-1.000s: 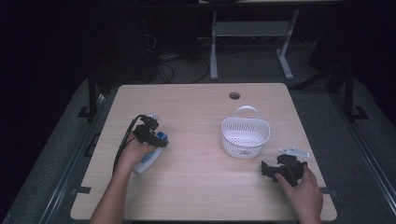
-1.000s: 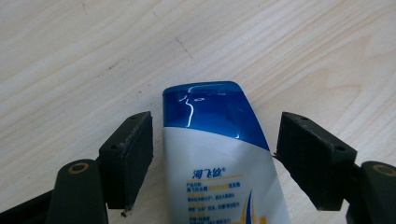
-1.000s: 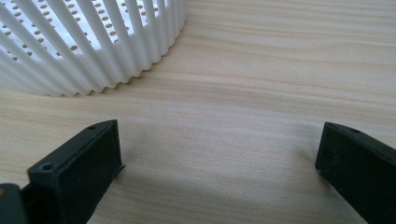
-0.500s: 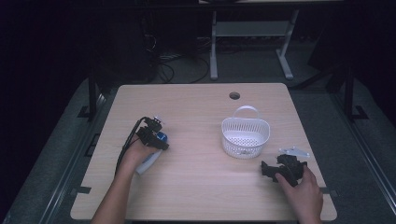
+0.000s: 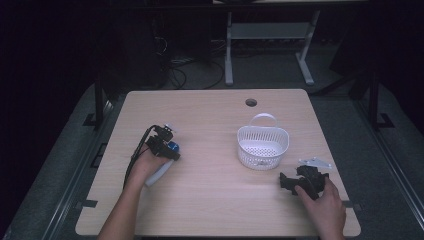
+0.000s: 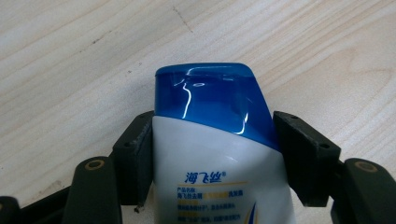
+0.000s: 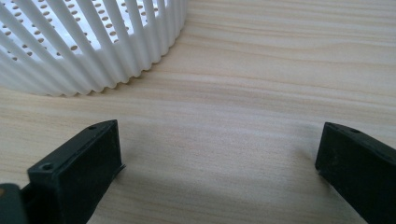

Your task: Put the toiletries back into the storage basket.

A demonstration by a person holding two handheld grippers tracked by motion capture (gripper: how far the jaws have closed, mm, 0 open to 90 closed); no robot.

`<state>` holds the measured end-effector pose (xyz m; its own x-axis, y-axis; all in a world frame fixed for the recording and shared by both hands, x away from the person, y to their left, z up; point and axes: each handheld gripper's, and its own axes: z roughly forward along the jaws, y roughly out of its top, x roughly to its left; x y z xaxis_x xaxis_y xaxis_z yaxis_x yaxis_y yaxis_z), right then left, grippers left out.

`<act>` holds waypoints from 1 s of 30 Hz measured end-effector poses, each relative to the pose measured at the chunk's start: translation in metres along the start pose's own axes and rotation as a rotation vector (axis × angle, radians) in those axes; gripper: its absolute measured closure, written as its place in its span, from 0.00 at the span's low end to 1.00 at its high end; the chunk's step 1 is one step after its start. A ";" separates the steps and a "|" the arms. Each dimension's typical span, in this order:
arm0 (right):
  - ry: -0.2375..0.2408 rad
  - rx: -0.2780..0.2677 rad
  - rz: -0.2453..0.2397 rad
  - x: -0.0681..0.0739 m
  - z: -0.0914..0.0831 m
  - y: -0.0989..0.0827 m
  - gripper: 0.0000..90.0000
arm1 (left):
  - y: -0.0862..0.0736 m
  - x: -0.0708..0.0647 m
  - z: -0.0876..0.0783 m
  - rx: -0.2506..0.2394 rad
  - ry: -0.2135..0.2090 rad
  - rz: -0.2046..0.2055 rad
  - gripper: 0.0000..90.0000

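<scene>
On the left half of the wooden table [image 5: 215,200], the left gripper [image 5: 165,145] lies low over a white shampoo bottle [image 6: 219,172] with a blue cap [image 6: 212,100] — the bottle rests flat on the wood, cap pointing away from the person. Its jaws have just been closing and now flank the bottle's shoulder at both sides, pads touching it. Right gripper [image 5: 299,181] rests near the table's right edge, jaws spread wide with bare wood between them — nothing held. White slotted basket [image 5: 262,145] stands just beyond it, well apart from the bottle.
</scene>
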<state>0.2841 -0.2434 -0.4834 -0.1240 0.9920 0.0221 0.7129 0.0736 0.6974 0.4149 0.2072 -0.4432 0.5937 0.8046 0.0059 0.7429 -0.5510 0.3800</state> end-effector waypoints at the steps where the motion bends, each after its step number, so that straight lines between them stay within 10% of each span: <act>1: 0.000 0.000 0.000 0.000 0.000 0.000 0.00 | 0.000 0.000 0.000 0.002 0.002 0.000 0.39; 20: 0.000 0.000 0.000 0.000 0.000 0.000 0.00 | -0.009 0.012 -0.028 -0.135 -0.044 -0.002 0.41; 30: 0.000 0.000 0.000 0.000 0.000 0.000 0.00 | -0.023 0.025 -0.048 -0.272 -0.168 -0.016 0.41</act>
<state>0.2841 -0.2434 -0.4833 -0.1241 0.9920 0.0223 0.7128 0.0735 0.6975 0.3983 0.2503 -0.4076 0.6422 0.7525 -0.1462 0.6562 -0.4411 0.6122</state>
